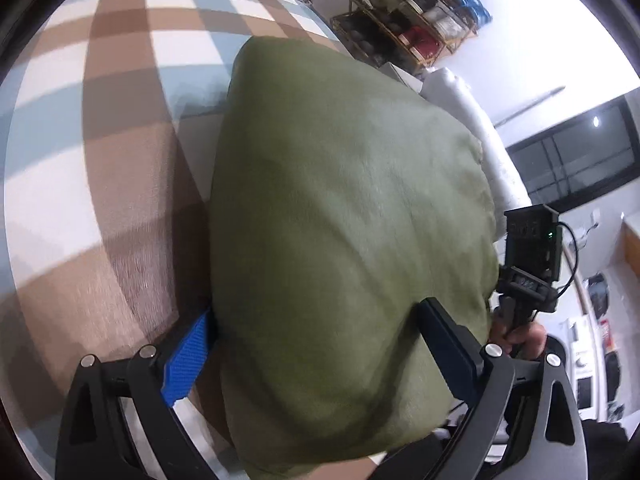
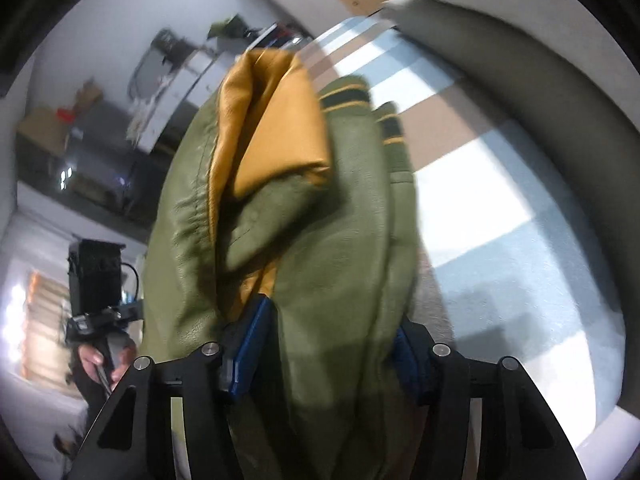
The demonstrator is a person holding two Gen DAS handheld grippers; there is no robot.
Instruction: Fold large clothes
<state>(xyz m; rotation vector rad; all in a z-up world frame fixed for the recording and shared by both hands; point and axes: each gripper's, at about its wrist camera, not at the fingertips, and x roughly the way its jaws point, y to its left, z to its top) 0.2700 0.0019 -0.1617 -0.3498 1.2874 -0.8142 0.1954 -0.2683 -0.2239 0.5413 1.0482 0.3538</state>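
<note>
An olive-green jacket (image 1: 344, 208) with mustard-yellow sleeves and striped cuffs hangs between my two grippers, lifted above the checked blanket (image 1: 120, 128). My left gripper (image 1: 316, 344) is shut on a thick fold of the jacket, its blue pads pressed against both sides. My right gripper (image 2: 328, 344) is shut on the jacket (image 2: 332, 248) too, with a yellow sleeve (image 2: 272, 120) folded over in front and the striped cuffs (image 2: 348, 96) hanging beyond. The right gripper's body shows at the right of the left wrist view (image 1: 528, 256); the left one shows in the right wrist view (image 2: 96, 280).
The brown, white and blue checked blanket (image 2: 500, 184) lies below the jacket. A shoe rack (image 1: 412, 16) stands by the far wall, next to a white roll (image 1: 476, 120). A dark window (image 1: 580, 156) is at right. Cluttered shelves and boxes (image 2: 92, 136) show in the right wrist view.
</note>
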